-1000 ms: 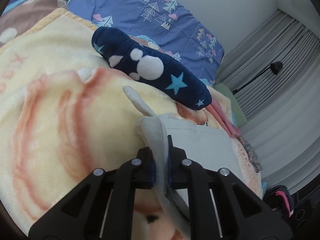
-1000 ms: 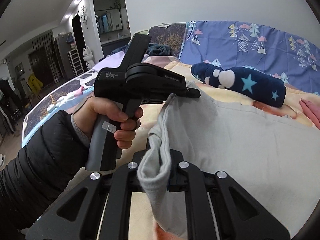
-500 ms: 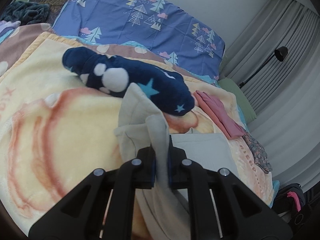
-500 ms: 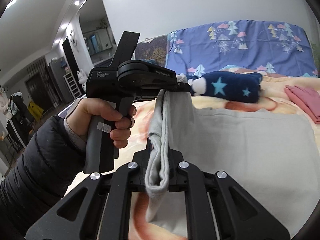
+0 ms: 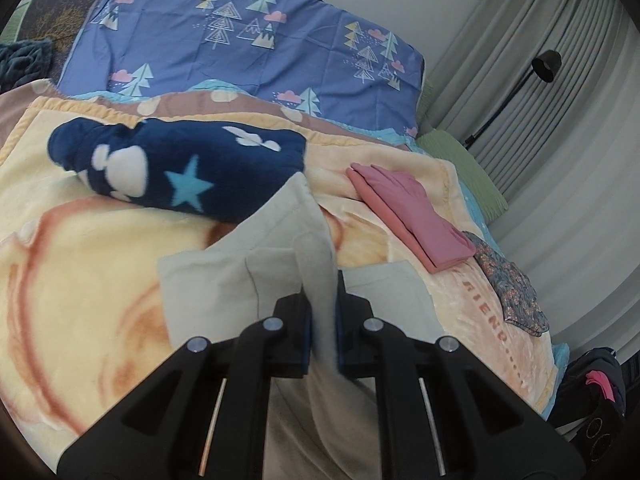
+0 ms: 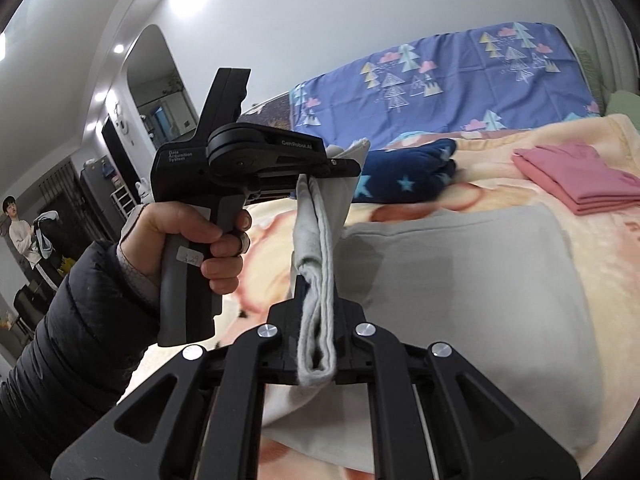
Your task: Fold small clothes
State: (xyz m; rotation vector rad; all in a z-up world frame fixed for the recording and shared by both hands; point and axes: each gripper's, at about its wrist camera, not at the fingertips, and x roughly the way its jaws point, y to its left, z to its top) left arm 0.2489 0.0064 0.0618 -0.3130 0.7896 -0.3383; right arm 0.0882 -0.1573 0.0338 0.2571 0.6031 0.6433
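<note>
Left wrist view shows the left gripper (image 5: 320, 332) clamped almost shut on a bunched edge of the pale grey garment (image 5: 224, 276), which lies partly folded on the cream-and-orange blanket (image 5: 80, 280) of the bed, in front of a rolled navy star-print fleece (image 5: 180, 168). In the right wrist view the right gripper (image 6: 318, 344) pinches a doubled hem of the same garment; its jaws have just been closing a little further, with the cloth between them. The lifted edge runs taut between the two grippers, while the rest of the garment rests flat on the blanket. To fold well, I judge both grippers should carry that edge level and together across the flat part, keep the hem straight, line it up with the far edge, then lay it down before letting go, so no wrinkle gets trapped. A folded pink garment (image 6: 576, 184) lies apart from the grey one. Readable writing: "Data Acquisition System" and "GenRobot.AI" on the left gripper's body, and "FRIEND" woven along the blanket's edge.
</note>
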